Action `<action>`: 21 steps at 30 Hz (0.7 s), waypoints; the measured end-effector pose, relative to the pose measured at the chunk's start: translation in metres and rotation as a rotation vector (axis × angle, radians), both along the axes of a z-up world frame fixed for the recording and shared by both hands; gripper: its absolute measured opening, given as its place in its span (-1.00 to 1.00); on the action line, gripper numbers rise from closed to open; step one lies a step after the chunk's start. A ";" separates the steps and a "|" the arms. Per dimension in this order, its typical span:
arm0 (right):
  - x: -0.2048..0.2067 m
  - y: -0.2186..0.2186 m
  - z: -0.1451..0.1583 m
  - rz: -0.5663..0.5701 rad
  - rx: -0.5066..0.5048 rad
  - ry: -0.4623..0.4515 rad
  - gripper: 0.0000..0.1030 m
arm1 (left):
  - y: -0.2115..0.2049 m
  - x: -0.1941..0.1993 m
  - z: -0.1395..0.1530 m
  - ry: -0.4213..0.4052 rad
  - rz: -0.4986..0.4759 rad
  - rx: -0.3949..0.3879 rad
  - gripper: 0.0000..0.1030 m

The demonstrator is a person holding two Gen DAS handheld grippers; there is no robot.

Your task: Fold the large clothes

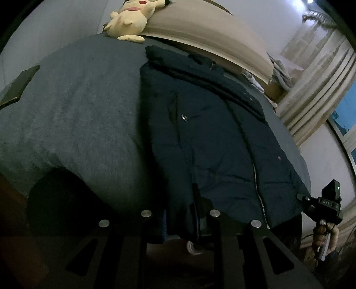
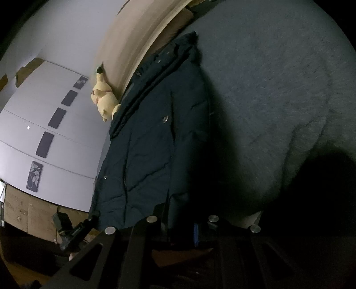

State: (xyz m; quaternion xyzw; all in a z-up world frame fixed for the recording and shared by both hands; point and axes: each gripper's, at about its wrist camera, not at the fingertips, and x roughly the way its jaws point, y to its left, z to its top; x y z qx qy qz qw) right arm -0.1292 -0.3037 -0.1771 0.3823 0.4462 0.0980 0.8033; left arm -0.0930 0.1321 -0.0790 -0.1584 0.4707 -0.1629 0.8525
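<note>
A dark navy puffer jacket (image 1: pixel 211 137) lies flat, zip side up, on a bed covered by a grey blanket (image 1: pixel 77 100). Its hem hangs over the near bed edge. My left gripper (image 1: pixel 180 224) is shut on the hem at the jacket's left corner, with fabric bunched between the fingers. In the right wrist view, the jacket (image 2: pixel 151 144) runs away toward the headboard, and my right gripper (image 2: pixel 180 224) is shut on its hem at the other corner. Each gripper shows in the other's view: the right one (image 1: pixel 302 196) held by a hand, the left one (image 2: pixel 91 219) at the jacket's corner.
A yellow plush toy (image 1: pixel 131 20) leans on the beige headboard (image 1: pixel 200 26). A dark flat slab (image 1: pixel 20 86) rests on the blanket at far left. Crumpled clothes (image 1: pixel 280 71) and striped curtains (image 1: pixel 318 89) are at the right; white wardrobe doors (image 2: pixel 44 111) stand beyond the bed.
</note>
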 end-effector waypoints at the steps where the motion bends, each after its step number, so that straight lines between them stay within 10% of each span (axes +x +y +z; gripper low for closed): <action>1: 0.000 0.000 0.000 0.001 -0.003 0.000 -0.73 | -0.001 -0.002 0.001 -0.004 -0.001 0.008 -0.64; 21: -0.006 -0.007 0.007 0.038 -0.092 -0.010 -0.73 | 0.001 -0.009 0.009 -0.056 -0.027 0.074 -0.64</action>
